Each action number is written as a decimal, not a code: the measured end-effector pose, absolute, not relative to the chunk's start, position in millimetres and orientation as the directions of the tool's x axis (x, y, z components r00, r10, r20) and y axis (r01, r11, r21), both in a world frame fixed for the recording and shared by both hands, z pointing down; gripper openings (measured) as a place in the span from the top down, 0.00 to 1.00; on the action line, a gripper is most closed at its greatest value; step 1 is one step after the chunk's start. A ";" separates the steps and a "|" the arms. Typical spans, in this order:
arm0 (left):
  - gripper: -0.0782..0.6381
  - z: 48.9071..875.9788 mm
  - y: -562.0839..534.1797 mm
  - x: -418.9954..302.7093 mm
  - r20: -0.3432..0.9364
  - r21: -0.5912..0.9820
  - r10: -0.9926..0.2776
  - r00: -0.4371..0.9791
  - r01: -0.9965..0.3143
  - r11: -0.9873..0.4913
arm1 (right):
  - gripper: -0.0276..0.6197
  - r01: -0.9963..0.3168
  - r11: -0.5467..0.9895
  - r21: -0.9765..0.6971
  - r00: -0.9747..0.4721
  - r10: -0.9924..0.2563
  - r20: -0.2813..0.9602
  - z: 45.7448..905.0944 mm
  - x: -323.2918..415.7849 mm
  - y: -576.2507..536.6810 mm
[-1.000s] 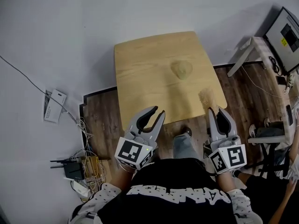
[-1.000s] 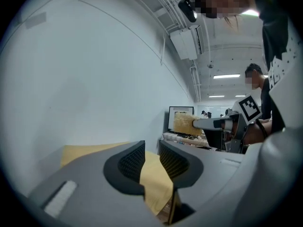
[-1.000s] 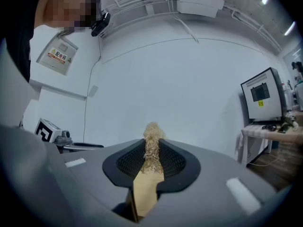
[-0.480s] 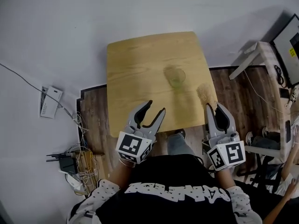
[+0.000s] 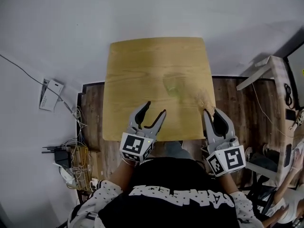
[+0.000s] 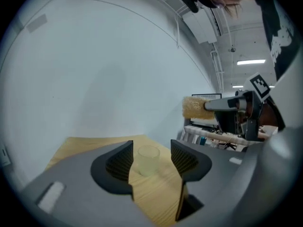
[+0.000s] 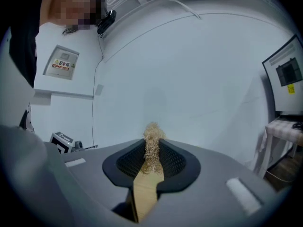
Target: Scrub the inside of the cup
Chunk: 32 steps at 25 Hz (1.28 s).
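1. The cup (image 5: 173,83) is a small, frosted, see-through tumbler. It stands upright on the wooden table (image 5: 133,65), a little right of the tabletop's middle and about halfway between its far and near edges.
2. The left gripper (image 5: 156,109) has its tips over the table's near edge, left of the cup and well short of it. Its jaws have just been opening and stand well apart with nothing gripped.
3. The right gripper (image 5: 211,112) is at the near right corner. Its jaws are closed on a brush (image 5: 206,100), whose tan bristly head sticks out past the tips.
4. A second ago both grippers hung off the near edge, over the floor. Now their tips reach over the tabletop. The cup sits on the same spot of the table, and the brush is held as before.
5. The left gripper view frames the cup (image 6: 148,159) between its own two jaws but farther off. It also shows the brush head (image 6: 194,108) from the side.
6. The right gripper view shows no cup, only the bristles (image 7: 152,143) pinched between its ribbed pads.
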<state>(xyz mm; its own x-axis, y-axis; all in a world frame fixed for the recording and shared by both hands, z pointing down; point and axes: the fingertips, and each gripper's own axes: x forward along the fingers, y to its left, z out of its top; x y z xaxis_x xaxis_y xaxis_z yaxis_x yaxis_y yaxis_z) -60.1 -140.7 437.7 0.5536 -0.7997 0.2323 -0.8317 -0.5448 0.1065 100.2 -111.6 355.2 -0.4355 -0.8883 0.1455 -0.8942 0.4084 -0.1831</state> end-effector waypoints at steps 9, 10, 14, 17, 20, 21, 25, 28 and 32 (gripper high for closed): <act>0.46 484.2 -153.2 -25.4 0.323 0.088 -0.765 0.558 -0.822 -0.563 | 0.81 -0.871 0.435 -0.229 -0.480 -0.852 0.207 389.2 122.6 -132.0; 0.45 487.5 -156.8 -23.1 0.332 0.074 -0.760 0.558 -0.819 -0.569 | 0.81 -0.869 0.437 -0.233 -0.484 -0.849 0.212 391.5 122.3 -134.5; 0.40 504.5 -170.0 -15.6 0.359 0.059 -0.738 0.571 -0.803 -0.593 | 0.81 -0.865 0.442 -0.237 -0.491 -0.843 0.220 394.6 118.9 -141.7; 0.39 520.3 -179.0 -9.1 0.373 0.083 -0.717 0.589 -0.790 -0.607 | 0.81 -0.876 0.429 -0.220 -0.474 -0.850 0.230 394.6 120.6 -147.3; 0.38 534.6 -191.3 -10.7 0.384 0.103 -0.716 0.583 -0.798 -0.594 | 0.81 -0.891 0.400 -0.217 -0.445 -0.864 0.235 392.1 123.2 -152.9; 0.38 539.1 -195.2 -12.7 0.388 0.103 -0.719 0.576 -0.803 -0.587 | 0.81 -0.894 0.392 -0.218 -0.438 -0.868 0.235 391.0 123.9 -154.3; 0.38 555.1 -203.9 -4.8 0.417 0.092 -0.694 0.587 -0.787 -0.610 | 0.81 -0.901 0.379 -0.213 -0.425 -0.872 0.244 391.1 130.4 -157.6; 0.37 565.6 -208.5 5.9 0.438 0.090 -0.665 0.605 -0.766 -0.637 | 0.81 -0.904 0.374 -0.209 -0.420 -0.869 0.260 396.1 131.0 -157.6; 0.36 574.1 -216.8 9.1 0.458 0.117 -0.653 0.603 -0.769 -0.628 | 0.81 -0.910 0.355 -0.213 -0.404 -0.875 0.266 397.6 130.6 -156.0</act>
<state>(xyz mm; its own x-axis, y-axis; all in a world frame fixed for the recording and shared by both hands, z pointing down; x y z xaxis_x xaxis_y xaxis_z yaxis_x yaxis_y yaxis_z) 9.1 -216.8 574.1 0.6028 -0.6531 0.4583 -0.7694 -0.6280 0.1169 130.6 -156.0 397.6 -0.4042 -0.8752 0.2658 -0.9100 0.3554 -0.2135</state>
